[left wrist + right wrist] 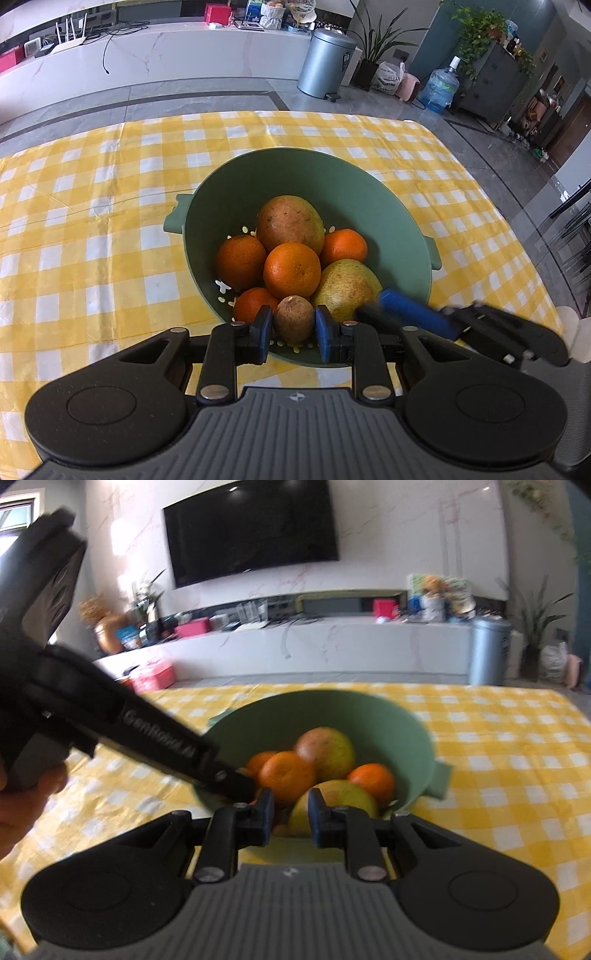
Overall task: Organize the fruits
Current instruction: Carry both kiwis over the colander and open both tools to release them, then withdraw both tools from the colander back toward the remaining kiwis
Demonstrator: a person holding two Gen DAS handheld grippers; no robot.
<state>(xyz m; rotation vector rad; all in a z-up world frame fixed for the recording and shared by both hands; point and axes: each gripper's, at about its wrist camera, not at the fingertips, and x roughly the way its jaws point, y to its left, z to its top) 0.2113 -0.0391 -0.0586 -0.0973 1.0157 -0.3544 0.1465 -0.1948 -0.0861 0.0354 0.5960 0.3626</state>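
Left wrist view was sharp: green colander bowl (236,177) sat on the yellow checked tablecloth (92,229), holding two mangoes, four oranges and a small brown kiwi (293,318). Only this view showed the kiwi; left gripper (293,328) had its blue pads pressed against both its sides, clamped on it at the bowl's near rim. Right gripper (373,310) entered from the right, blue fingers together, tip just beside the near mango (347,286).

Right wrist view was blurred. It alone showed the left gripper's (251,792) black body slanting down from upper left into the bowl (369,716), with a hand (22,805) on the handle at left edge. Right gripper (291,812) was angled down over the near rim, jaws narrow, nothing gripped, mango (340,797) behind them.
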